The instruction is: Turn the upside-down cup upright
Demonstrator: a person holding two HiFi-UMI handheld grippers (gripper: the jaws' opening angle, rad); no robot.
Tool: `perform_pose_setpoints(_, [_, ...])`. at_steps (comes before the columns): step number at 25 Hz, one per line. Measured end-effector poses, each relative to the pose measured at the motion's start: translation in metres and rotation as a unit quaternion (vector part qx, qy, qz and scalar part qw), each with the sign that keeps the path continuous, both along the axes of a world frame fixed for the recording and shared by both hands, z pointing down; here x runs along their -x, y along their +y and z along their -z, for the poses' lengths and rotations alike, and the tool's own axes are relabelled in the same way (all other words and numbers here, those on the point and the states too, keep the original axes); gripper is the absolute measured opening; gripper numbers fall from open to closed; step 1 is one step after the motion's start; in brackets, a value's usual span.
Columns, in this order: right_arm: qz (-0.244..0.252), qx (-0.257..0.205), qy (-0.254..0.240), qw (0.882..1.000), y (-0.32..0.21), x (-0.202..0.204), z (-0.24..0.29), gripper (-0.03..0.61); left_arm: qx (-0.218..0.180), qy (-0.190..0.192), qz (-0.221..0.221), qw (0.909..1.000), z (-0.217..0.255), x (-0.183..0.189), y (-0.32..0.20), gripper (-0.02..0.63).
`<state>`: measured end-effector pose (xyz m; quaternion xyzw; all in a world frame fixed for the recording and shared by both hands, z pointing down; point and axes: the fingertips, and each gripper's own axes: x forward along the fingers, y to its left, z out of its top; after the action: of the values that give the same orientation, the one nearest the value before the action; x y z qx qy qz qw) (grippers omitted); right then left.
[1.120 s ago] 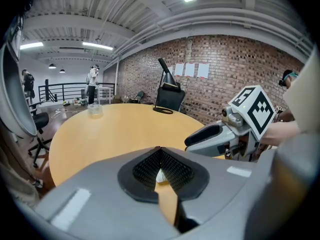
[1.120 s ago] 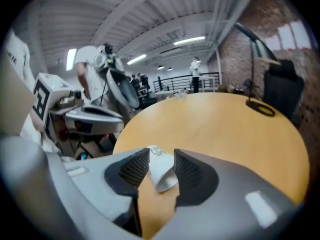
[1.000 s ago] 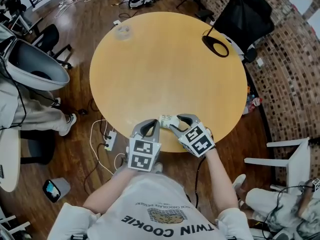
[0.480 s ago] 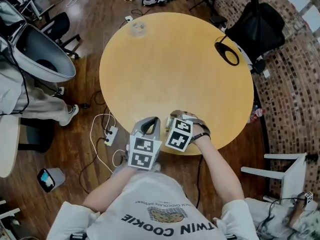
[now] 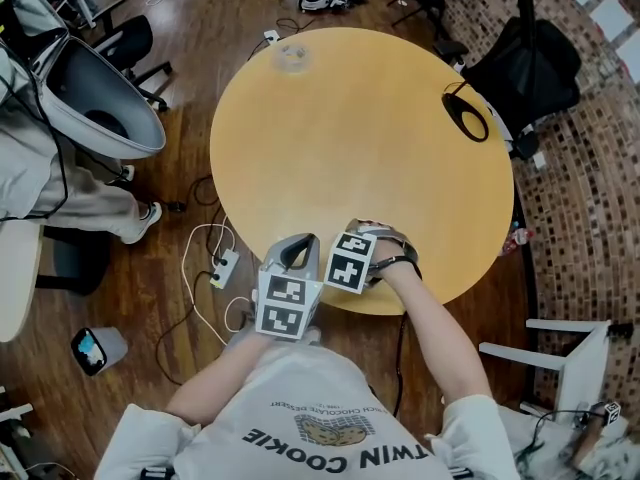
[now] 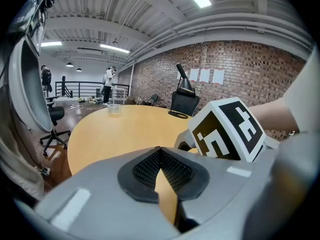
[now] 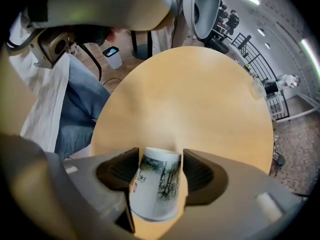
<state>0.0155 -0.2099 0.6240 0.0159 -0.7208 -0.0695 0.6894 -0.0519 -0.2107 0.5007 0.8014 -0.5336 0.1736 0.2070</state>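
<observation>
- R gripper (image 7: 159, 160) stood wide open astride cup (image 7: 154, 191), pads not pressing.
- L gripper (image 6: 161, 156) was closed, empty.
- Rec.: keep cup centred btw pads; no sideways knock across table (image 7: 200, 94).

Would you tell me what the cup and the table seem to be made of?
Cup: probably glazed ceramic; glossy white surface with dark ink-style painting and a small red seal.
Table: likely wood or wood-look laminate; even, smooth yellow-tan top, no clear grain, so I cannot say which.
</observation>
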Motion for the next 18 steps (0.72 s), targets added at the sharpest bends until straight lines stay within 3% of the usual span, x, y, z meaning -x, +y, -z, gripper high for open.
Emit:
perform_pose_setpoints(5, [-0.013, -0.016, -0.018, 1.0, -0.002, -0.001, 0.005, 0.263, 0.002, -0.001, -0.005, 1.0, -0.001, -0.003, 0.001, 0.006])
perform_pose_setpoints(9, [-0.082, -0.028, -0.097, 0.991, -0.014, 0.0, 0.027, 0.262, 0.003, -0.002, -0.015, 0.9999, -0.002, -0.012, -0.001, 0.006])
perform_pose_setpoints(15, [-0.202, -0.051, -0.196, 0.958, -0.033, -0.026, 0.055, 0.262, 0.004, -0.008, -0.04, 0.9991, -0.002, -0.031, -0.001, 0.006])
perform_pose_setpoints(18, [-0.271, -0.057, -0.266, 0.923, -0.037, -0.042, 0.066, 0.262, 0.004, -0.012, -0.051, 0.9986, 0.0, -0.041, 0.0, 0.006])
